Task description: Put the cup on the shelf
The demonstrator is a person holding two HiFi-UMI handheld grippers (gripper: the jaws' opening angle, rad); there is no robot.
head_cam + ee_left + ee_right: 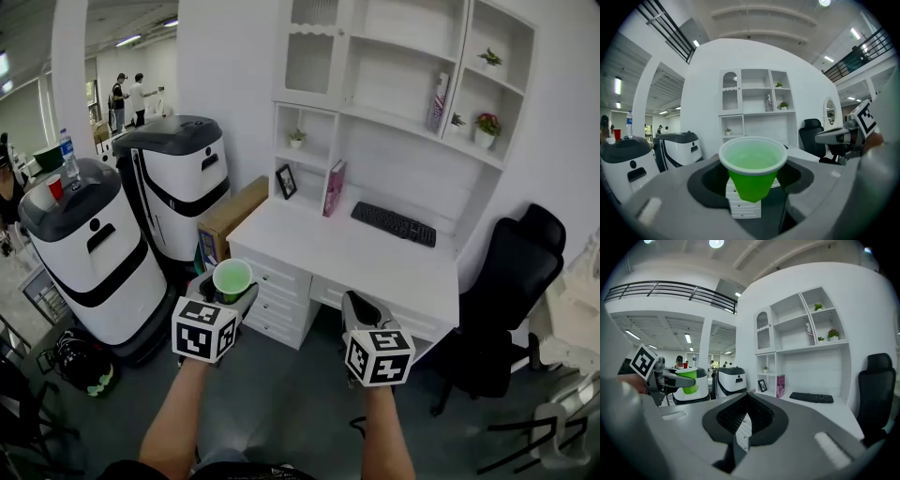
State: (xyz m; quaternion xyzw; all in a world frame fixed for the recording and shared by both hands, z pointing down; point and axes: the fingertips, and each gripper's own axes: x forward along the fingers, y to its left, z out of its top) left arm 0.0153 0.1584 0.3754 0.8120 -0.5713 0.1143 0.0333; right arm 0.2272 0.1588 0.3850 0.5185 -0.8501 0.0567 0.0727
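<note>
Left claw (226, 298) clamped around the green cup (232, 278), upright, rim up! Right claw (361, 307) alongside, pinched together, empty. Shelf (403, 122) sits ahead and above, well apart: pickup done, carry and placement left.

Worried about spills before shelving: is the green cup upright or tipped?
Upright. The green cup sits mouth-up with a level rim, clamped in the left claw; the head view looks down into its open mouth.
</note>
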